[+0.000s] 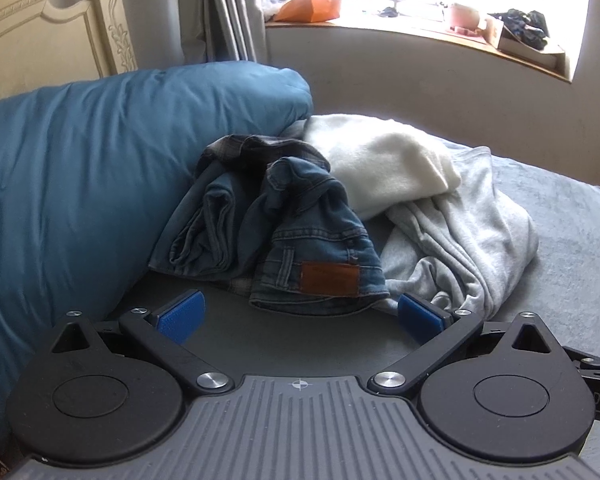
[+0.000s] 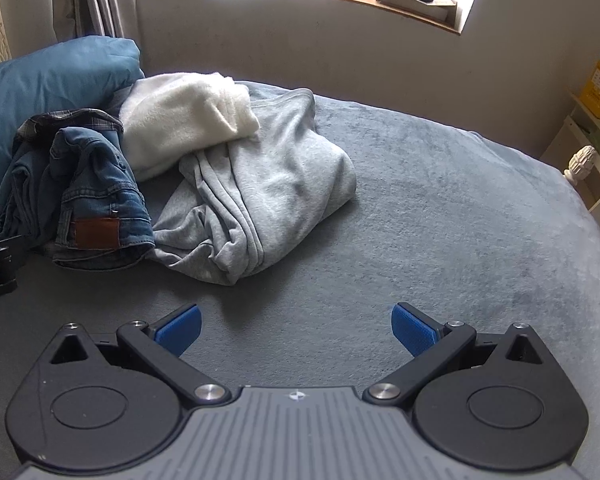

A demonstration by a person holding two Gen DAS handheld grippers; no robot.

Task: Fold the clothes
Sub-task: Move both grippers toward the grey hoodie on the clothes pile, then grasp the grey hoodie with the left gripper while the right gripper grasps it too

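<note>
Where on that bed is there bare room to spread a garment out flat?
The grey bedcover lies bare right of the grey sweatshirt, out to the bed's far edge, and in front of the open right gripper. The left is crowded: jeans, a white fleece and the blue pillow bunch together, just ahead of the open left gripper.

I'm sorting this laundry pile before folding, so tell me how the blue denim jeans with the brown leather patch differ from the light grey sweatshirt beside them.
The blue denim jeans are dark, stiff-looking and stitched, with a brown patch; the light grey sweatshirt is pale, soft and plain. The jeans are heaped up against the blue pillow; the sweatshirt spreads lower and wider over the grey blanket. The white fleece lies partly on the sweatshirt, and a plaid garment sits behind the jeans. Both are crumpled and unfolded.
</note>
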